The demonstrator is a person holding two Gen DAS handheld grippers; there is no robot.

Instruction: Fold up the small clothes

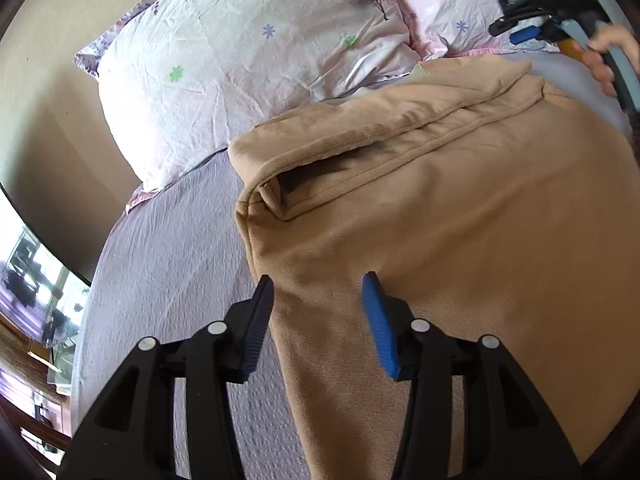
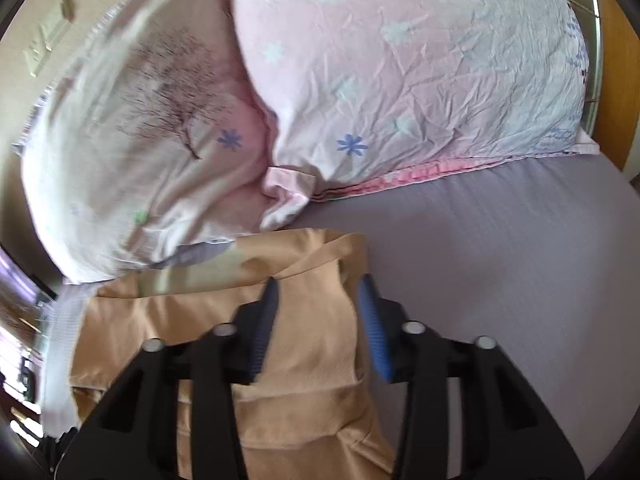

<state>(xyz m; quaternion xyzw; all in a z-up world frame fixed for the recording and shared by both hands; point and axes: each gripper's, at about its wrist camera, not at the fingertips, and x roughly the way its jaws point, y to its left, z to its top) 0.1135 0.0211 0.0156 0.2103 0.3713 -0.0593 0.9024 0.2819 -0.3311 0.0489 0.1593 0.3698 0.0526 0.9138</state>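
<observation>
A tan fleece garment [image 1: 440, 208] lies spread on the lilac bedsheet [image 1: 168, 272], with its far edge folded over into a thick band. My left gripper [image 1: 318, 292] is open and hovers over the garment's left edge, holding nothing. The right gripper shows in the left wrist view [image 1: 516, 28] at the far right, held by a hand. In the right wrist view the right gripper [image 2: 320, 292] is open above the garment's far right corner [image 2: 308, 332], with tan cloth between the jaws but not pinched.
Two pink floral pillows [image 1: 248, 60] [image 2: 420, 72] lie at the head of the bed, just beyond the garment. A beige wall [image 1: 48, 128] with a socket stands behind them. A window [image 1: 32, 264] is at the left. Bare lilac sheet [image 2: 500, 260] lies right of the garment.
</observation>
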